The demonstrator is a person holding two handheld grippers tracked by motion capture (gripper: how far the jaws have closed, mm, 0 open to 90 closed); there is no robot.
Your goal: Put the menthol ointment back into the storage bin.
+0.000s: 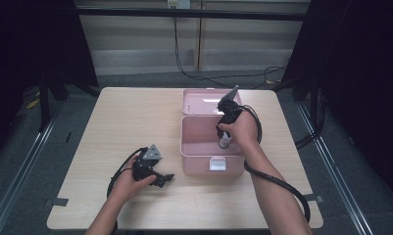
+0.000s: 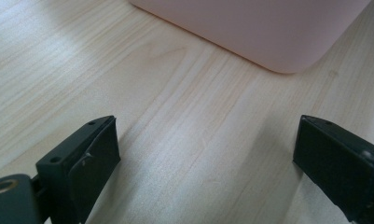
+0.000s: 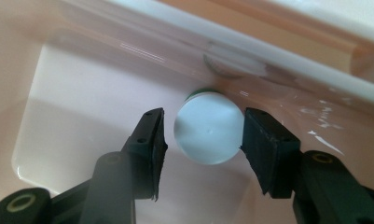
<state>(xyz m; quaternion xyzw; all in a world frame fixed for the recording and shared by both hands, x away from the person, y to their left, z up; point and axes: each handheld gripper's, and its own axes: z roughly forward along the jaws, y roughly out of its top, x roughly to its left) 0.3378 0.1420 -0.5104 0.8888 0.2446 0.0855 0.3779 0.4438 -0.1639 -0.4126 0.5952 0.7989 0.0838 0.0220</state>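
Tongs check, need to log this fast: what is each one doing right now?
Left tongs: open, holding nothing, over the table.
Right tongs: inside the pink box, around the white bottle; slight gap visible, apparently released.

Light wood table [image 1: 125, 117], grey floor [image 1: 52, 147], black curtains [image 1: 32, 44], pale panelled wall [image 1: 135, 34], trailing cables [image 1: 184, 68]

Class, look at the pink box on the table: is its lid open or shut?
Open. The pink box has its lid tipped back, baring the inside where the right gripper reaches.
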